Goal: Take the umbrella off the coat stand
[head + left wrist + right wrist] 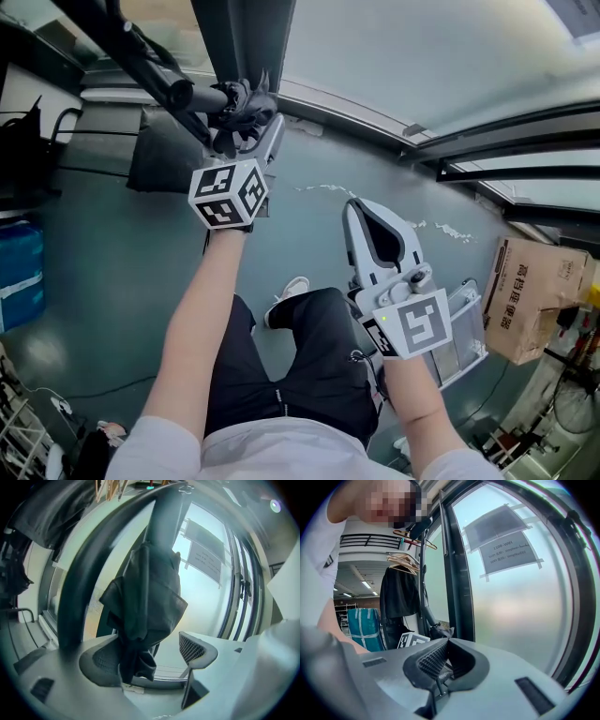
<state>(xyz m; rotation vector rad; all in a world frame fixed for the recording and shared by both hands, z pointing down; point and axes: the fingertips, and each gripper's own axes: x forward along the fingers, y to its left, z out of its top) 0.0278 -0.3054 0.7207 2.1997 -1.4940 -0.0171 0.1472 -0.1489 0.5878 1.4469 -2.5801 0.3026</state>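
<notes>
Umbrella [145, 606] hangs between spread jaws of left hand-held gripper [149, 654], beside coat stand [77, 578], window [206, 597] close behind; right hand-held gripper [444, 645] pressed together, empty.

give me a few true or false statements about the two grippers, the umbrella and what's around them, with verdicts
1. The left gripper has its jaws apart, with the dark folded fabric umbrella hanging between them. True.
2. The right gripper is clamped on the umbrella. False: its jaws are together on nothing, and it is held apart from the umbrella.
3. A brown cardboard box sits on the floor at the person's right. True.
4. The umbrella is opened out. False: it is folded, with its fabric bunched together.
</notes>
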